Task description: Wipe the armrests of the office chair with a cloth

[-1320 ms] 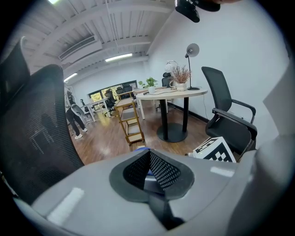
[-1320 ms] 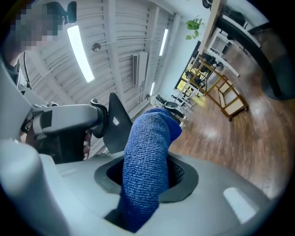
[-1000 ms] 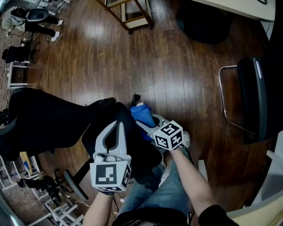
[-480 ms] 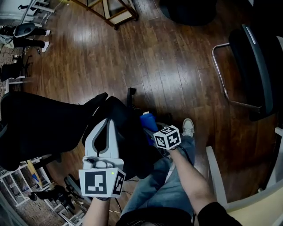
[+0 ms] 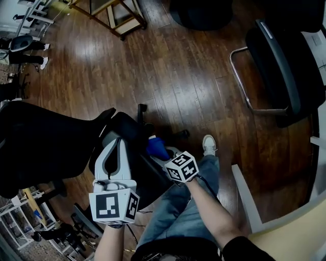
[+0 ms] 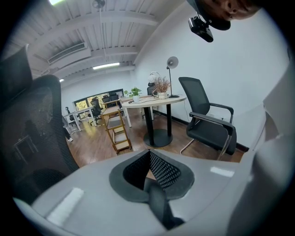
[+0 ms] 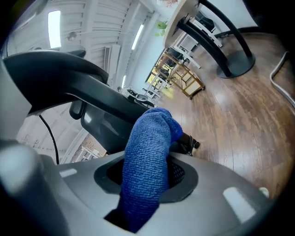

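Observation:
The black office chair (image 5: 46, 137) fills the left of the head view, its seat (image 5: 130, 135) just ahead of both grippers. A blue cloth (image 5: 156, 147) sticks out of my right gripper (image 5: 162, 154), which is shut on it beside the seat's right edge. In the right gripper view the cloth (image 7: 150, 152) rises between the jaws toward a dark curved chair part (image 7: 69, 78); I cannot tell whether they touch. My left gripper (image 5: 119, 142) is over the seat, shut and empty. In its own view the left gripper (image 6: 149, 159) points across the room.
A second black chair with a chrome frame (image 5: 282, 66) stands at the upper right. A wooden trolley (image 5: 109, 12) and a dark round table base (image 5: 201, 12) are at the top. The person's jeans leg and shoe (image 5: 209, 145) are beside the right gripper. A pale desk edge (image 5: 244, 196) is lower right.
The head view has swung, so the floor and far chair have slid left. The right gripper with the cloth sits slightly lower and closer to the seat. The left gripper stays shut.

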`<state>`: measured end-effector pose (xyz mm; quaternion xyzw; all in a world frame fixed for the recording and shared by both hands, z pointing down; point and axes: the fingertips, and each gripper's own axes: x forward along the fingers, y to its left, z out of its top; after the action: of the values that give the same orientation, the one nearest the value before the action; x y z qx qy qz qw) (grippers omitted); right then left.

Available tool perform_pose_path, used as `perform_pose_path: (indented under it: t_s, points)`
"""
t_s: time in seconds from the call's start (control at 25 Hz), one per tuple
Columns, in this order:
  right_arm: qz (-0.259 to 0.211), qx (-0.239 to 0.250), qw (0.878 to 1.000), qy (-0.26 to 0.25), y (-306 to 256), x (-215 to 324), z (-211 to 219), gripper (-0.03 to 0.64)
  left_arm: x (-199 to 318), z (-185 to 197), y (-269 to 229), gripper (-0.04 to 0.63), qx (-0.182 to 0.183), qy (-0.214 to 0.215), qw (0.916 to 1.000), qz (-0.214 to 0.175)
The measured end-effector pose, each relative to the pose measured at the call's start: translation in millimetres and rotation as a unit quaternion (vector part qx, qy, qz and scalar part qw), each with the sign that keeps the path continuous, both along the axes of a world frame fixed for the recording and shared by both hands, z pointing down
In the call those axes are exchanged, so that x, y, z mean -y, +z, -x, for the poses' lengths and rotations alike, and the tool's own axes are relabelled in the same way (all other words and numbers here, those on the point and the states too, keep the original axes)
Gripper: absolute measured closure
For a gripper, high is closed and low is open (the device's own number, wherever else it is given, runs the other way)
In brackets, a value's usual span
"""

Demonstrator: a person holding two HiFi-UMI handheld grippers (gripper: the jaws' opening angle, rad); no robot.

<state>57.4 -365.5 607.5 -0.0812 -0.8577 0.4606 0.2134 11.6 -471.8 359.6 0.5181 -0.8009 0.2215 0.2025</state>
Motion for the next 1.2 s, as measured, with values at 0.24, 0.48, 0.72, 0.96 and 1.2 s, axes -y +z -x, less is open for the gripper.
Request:
perform_pose_path:
  t_s: [0.24, 0.48, 0.72, 0.96, 1.2]
  points:
    - [-0.034, 0.063, 0.997, 0.023, -49, 0, -11, 0.479, -14, -13, 6, 0.592, -0.008, 0.005, 1.0000, -0.002]
    - [-0.063, 0.110, 0.991, 0.049, -85, 8, -24, 0.479, -26, -22, 8, 0.592, -0.015, 0.005, 0.9998, -0.009]
    - [-0.102, 0.101, 0.988, 0.063, -87, 8, -43, 0.479, -45, -32, 12, 0.592, -0.026, 0.002, 0.9987, -0.043]
    - [-0.142, 0.067, 0.987, 0.044, -81, -26, -64, 0.479, -92, -30, 9, 0.592, -0.044, -0.011, 0.9950, -0.089]
    - [-0.187, 0.044, 0.981, 0.028, -95, -77, -58, 0.479, -152, -16, 26, 0.592, -0.066, -0.030, 0.9904, -0.118]
